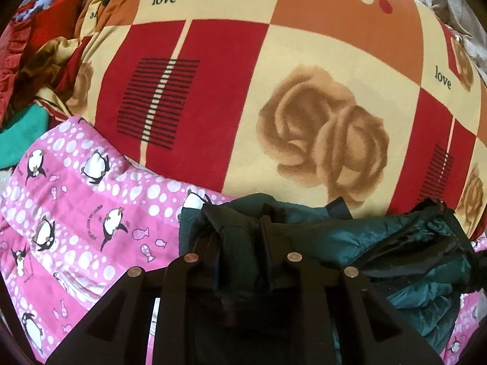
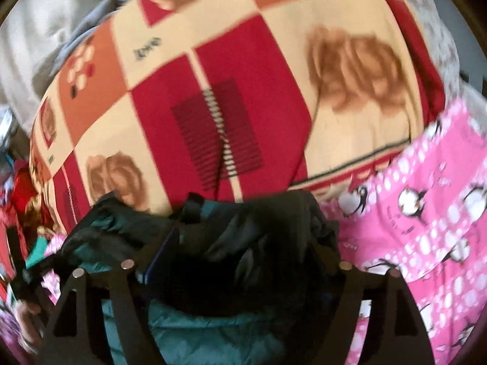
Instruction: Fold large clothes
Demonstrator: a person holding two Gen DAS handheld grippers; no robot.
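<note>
A dark teal quilted jacket [image 1: 380, 243] lies bunched on a pink penguin-print sheet [image 1: 76, 228]. My left gripper [image 1: 240, 243] is shut on a fold of the jacket's dark edge, with fabric draped over its fingers. In the right wrist view the same jacket [image 2: 197, 328] fills the bottom centre. My right gripper [image 2: 243, 243] is shut on a thick bunch of the jacket, and the cloth hides its fingertips. The right view is blurred.
A large red, cream and orange blanket with roses and "love" print [image 1: 274, 91] bulges just beyond the jacket; it also shows in the right wrist view [image 2: 228, 91]. A heap of red and teal clothes [image 1: 36, 60] lies at far left. Grey fabric [image 2: 45, 30] lies at upper left.
</note>
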